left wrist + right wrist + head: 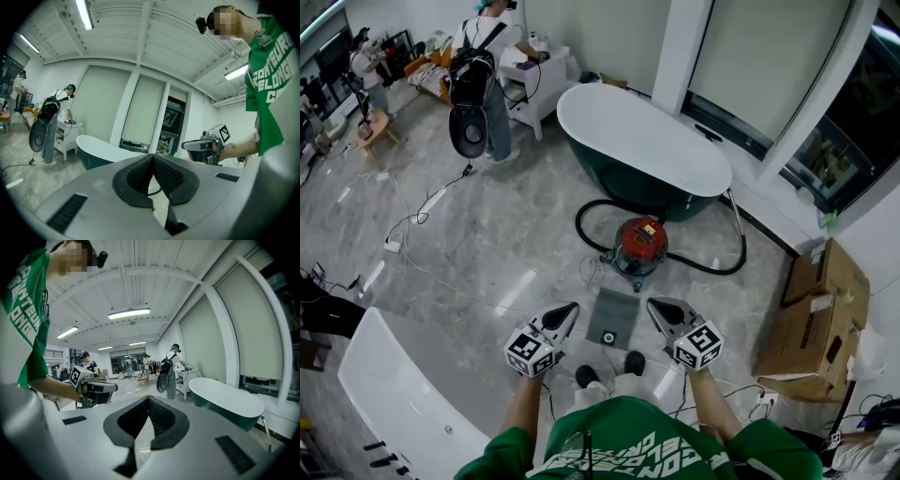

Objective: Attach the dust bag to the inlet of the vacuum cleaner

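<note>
Left gripper (571, 307) and right gripper (653, 305) both had their jaws closed on nothing. The dust bag (614, 317) lay flat on the floor just ahead of the person's shoes (609, 368), between the two grippers. Beyond it stood the red vacuum cleaner (639, 242), beside the bathtub (656, 141). Recommended: open the jaws, lower them, and take the bag by opposite edges near its collar hole.

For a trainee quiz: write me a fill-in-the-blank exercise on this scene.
1. The vacuum cleaner has a ___ top.
2. The dust bag lies flat on the ___.
3. The left gripper and the right gripper both have jaws ___.
4. Beyond the vacuum cleaner stands a green ___.
Missing words: red; floor; shut; bathtub.
</note>
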A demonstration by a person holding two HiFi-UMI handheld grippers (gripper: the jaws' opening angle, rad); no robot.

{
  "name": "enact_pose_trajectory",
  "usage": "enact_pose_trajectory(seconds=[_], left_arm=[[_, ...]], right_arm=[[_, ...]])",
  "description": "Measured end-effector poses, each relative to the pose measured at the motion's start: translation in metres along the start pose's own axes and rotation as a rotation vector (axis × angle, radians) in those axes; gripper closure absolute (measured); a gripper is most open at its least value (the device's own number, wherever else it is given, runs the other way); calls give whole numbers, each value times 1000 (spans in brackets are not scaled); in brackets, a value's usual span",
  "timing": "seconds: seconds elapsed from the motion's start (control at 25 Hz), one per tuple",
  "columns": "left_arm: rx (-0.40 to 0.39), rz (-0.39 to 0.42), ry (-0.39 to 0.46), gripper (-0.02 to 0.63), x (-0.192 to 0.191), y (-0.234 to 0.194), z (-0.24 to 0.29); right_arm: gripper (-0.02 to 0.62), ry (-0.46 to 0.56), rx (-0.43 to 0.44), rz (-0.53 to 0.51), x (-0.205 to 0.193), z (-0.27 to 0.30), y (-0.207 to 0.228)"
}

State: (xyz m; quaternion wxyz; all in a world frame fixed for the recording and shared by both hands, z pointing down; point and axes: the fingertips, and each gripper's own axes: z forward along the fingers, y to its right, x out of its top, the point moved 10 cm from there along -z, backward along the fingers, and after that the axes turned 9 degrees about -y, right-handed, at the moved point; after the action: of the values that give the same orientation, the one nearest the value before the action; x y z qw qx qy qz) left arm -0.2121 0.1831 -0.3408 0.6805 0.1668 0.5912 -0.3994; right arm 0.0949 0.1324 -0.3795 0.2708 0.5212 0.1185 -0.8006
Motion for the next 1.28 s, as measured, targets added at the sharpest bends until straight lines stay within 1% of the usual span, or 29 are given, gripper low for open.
enact_pose_trajectory(seconds=[0.12, 0.28, 0.44, 0.56, 0.64, 0.76, 0.8, 0.88, 0.96, 1.16, 1.28], left_arm=[[2, 3, -17, 603, 1, -1, 12], [1, 42, -75, 603, -2, -1, 37], [-4, 57, -118, 603, -8, -3, 63], [18, 77, -151, 603, -18, -6, 81], [35, 78, -158, 603, -29, -13, 96], [26, 80, -152, 603, -59, -14, 112], [16, 70, -156, 603, -71, -11, 116], [1, 43, -179, 603, -94, -7, 126], [-16, 51, -207, 603, -119, -9, 141], [-36, 25, -260, 603, -182, -24, 176], [-34, 44, -277, 603, -218, -39, 198]], right_arm=[[586, -1, 13, -5, -1, 6, 12], [586, -10, 17, -16, -10, 13, 34], [586, -39, 28, -7, -24, 21, 57], [586, -69, 42, -22, -37, 29, 73], [586, -74, 53, -36, -48, 39, 87], [586, -90, 72, -37, -77, 52, 102], [586, -101, 81, -33, -89, 55, 105], [586, -122, 102, -22, -113, 64, 112], [586, -135, 123, -12, -138, 76, 124], [586, -169, 167, 16, -204, 108, 138], [586, -180, 186, 36, -247, 130, 146]])
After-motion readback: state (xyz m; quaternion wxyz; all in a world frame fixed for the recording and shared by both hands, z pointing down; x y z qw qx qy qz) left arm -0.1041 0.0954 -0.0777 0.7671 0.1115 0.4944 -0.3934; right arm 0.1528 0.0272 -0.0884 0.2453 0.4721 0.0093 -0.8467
